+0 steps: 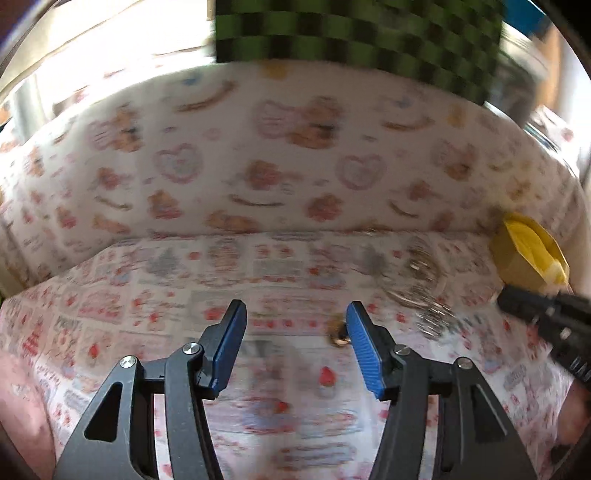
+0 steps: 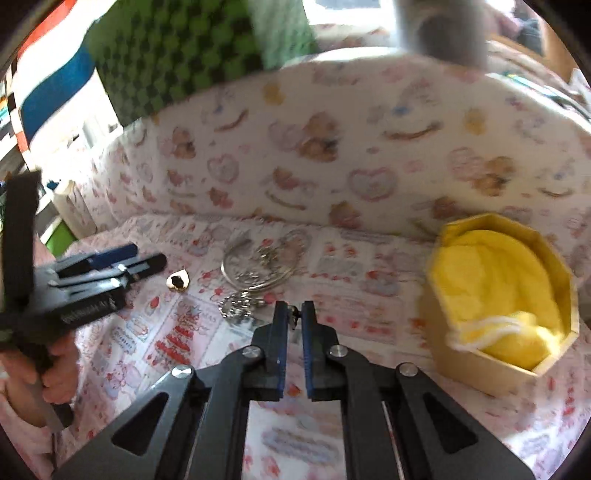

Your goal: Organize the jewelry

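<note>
A small gold heart-shaped piece lies on the patterned cloth. My left gripper is open, its right finger just beside that piece; it also shows in the right wrist view. A pile of silver bangles and chains lies mid-table. My right gripper is nearly shut on a small silver piece at the end of a silver chain. An octagonal box with yellow cloth lining stands to the right.
The patterned cloth covers the table and rises as a back wall. A green-black checkered object sits behind the wall. The person's hand holds the left gripper at far left.
</note>
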A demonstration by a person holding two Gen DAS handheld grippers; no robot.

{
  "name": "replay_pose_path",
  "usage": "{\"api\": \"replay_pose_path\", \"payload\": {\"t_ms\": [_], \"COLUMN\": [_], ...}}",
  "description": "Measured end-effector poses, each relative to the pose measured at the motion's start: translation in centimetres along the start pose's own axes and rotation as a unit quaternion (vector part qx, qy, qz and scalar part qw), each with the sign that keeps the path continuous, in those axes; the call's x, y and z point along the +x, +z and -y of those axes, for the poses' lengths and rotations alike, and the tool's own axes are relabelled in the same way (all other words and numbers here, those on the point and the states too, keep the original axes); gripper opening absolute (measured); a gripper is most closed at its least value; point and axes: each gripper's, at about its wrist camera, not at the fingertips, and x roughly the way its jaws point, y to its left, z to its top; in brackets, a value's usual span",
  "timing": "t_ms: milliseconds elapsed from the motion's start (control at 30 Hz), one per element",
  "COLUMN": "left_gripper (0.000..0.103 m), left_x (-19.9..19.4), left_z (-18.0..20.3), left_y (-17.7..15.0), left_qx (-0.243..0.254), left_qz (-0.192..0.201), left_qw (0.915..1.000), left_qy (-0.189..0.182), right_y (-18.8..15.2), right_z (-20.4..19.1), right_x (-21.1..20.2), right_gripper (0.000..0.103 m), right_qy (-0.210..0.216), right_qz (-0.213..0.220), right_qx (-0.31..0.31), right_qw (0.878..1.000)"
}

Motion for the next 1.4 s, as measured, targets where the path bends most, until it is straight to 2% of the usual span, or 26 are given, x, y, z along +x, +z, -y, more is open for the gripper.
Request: {"api": "replay_pose_path", "payload": {"t_ms": [67, 167, 233, 300, 433, 500, 567, 733, 867, 967, 1033, 1133, 1267, 1400], "left_gripper": [0.055, 0.055, 0.047, 0.026, 0.023, 0.023, 0.023, 0.023, 0.023, 0.023, 0.023, 0.023, 0.023, 0.023], "left_x": [0.7, 1.4, 1.9, 2.1, 2.3, 2.0, 0.0, -4.2, -9.3, -11.4, -11.4, -10.5, -6.3, -2.7], "left_z": [1.0, 2.2, 2.8, 3.2, 3.5, 3.0, 1.5, 0.8, 2.5, 4.8, 6.7, 10.0, 13.7, 17.5], "left_y": [-0.2, -0.3, -0.2, -0.2, 0.0, 0.3, -0.3, 0.5, 0.8, 2.0, 3.5, 5.7, 8.0, 8.3], "left_qx": [0.022, 0.037, 0.049, 0.048, 0.043, 0.028, 0.011, 0.002, 0.014, 0.020, 0.032, 0.043, 0.022, 0.028], "left_qz": [-0.014, -0.022, -0.022, -0.022, -0.023, -0.021, -0.016, 0.022, 0.081, 0.095, 0.088, 0.071, 0.014, -0.022], "left_qw": [0.9996, 0.9991, 0.9985, 0.9985, 0.9987, 0.9993, 0.9998, 0.9997, 0.9964, 0.9937, 0.9921, 0.9910, 0.9881, 0.9837], "left_qy": [-0.009, 0.002, 0.013, 0.010, 0.017, 0.013, 0.009, -0.001, -0.021, -0.055, -0.083, -0.106, -0.152, -0.176], "right_y": [-0.5, -0.7, -0.7, -0.8, -0.8, -0.8, -0.6, 0.3, 1.2, 1.8, 2.1, 2.0, 1.2, 0.6], "right_z": [0.5, 0.9, 0.6, 0.5, 0.8, 1.5, 1.9, 3.4, 6.2, 9.3, 11.1, 14.2, 16.7, 17.3], "right_x": [-1.4, -1.7, -1.4, -1.4, -2.1, -2.8, -3.3, -6.3, -8.8, -10.9, -11.6, -11.3, -8.4, -6.9], "right_gripper": [0.007, 0.007, 0.007, 0.007, 0.007, 0.007, 0.007, 0.006, 0.007, 0.007, 0.007, 0.007, 0.007, 0.007], "right_qy": [0.003, 0.006, 0.000, 0.000, -0.004, 0.007, 0.011, 0.006, 0.007, 0.007, 0.024, 0.033, 0.073, 0.079], "right_qz": [0.020, 0.035, 0.038, 0.037, 0.050, 0.056, 0.060, 0.103, 0.133, 0.152, 0.152, 0.144, 0.096, 0.074], "right_qx": [0.002, 0.006, -0.004, -0.005, -0.003, 0.009, 0.018, 0.031, 0.073, 0.116, 0.137, 0.189, 0.241, 0.249], "right_qw": [1.000, 0.999, 0.999, 0.999, 0.999, 0.998, 0.998, 0.994, 0.988, 0.982, 0.979, 0.971, 0.963, 0.962]}}
